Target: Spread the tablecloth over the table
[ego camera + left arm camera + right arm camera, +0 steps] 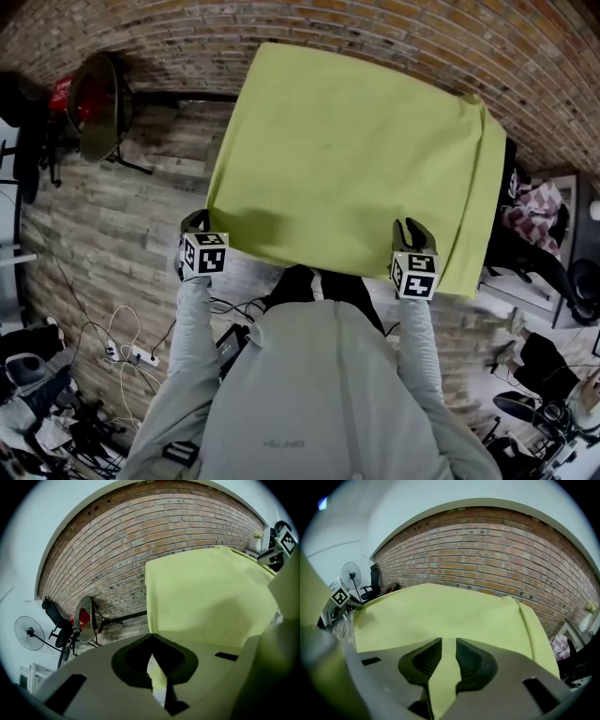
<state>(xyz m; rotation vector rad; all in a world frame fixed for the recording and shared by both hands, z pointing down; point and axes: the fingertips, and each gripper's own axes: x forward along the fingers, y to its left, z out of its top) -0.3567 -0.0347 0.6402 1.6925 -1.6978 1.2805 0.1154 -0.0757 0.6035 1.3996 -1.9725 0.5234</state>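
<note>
Left gripper (195,222) pinches the cloth (347,159) corner at 7 o'clock, right gripper (412,230) clamped on its edge around 5 o'clock.

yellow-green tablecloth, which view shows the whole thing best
The head view: the yellow-green fabric tablecloth shows whole, all four edges. The left gripper view shows its near left corner and part of the top; the right gripper view shows most of the top, not the near edge.
</note>
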